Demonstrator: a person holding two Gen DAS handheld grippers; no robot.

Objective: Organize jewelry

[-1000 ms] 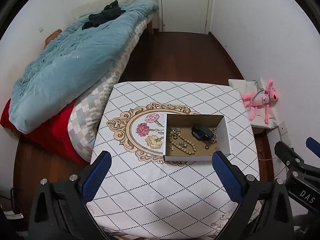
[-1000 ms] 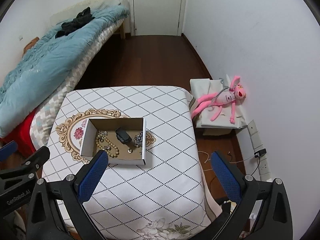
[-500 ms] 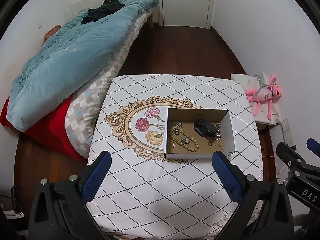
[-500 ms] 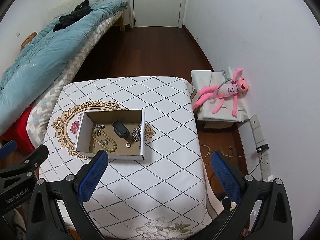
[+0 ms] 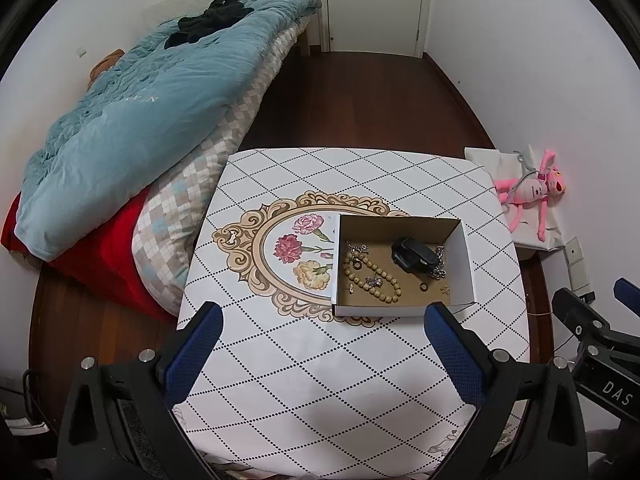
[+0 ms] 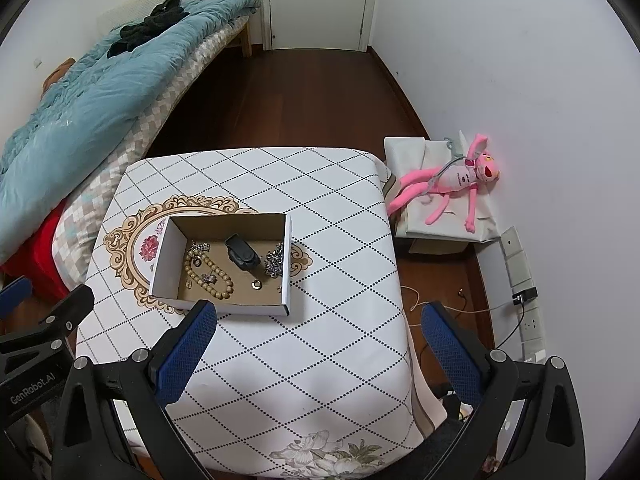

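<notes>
In the left wrist view the left tongs (image 5: 322, 334) fill the bottom of the frame, spread wide with nothing between their blue pads, held above the near part of the tabletop (image 5: 304, 392), which is covered in a white cloth with a dotted diamond pattern and a floral medallion. A shallow cardboard box (image 5: 466, 264) sits right of centre on the tabletop, partly over the medallion. Inside it lie a beaded bracelet (image 5: 374, 276) toward the left, a black fob-like object (image 5: 412, 255) near the middle, a silver chain (image 5: 440, 266) just to its right, and a small ring (image 5: 423, 287) lower down. In the right wrist view the right tongs (image 6: 316, 332) are likewise wide and empty, low in the frame, with the box up and to the left. A bed with a blue quilt (image 5: 132, 120) occupies the upper left, and a pink plush toy (image 6: 452, 184) lies against the wall at the right.
</notes>
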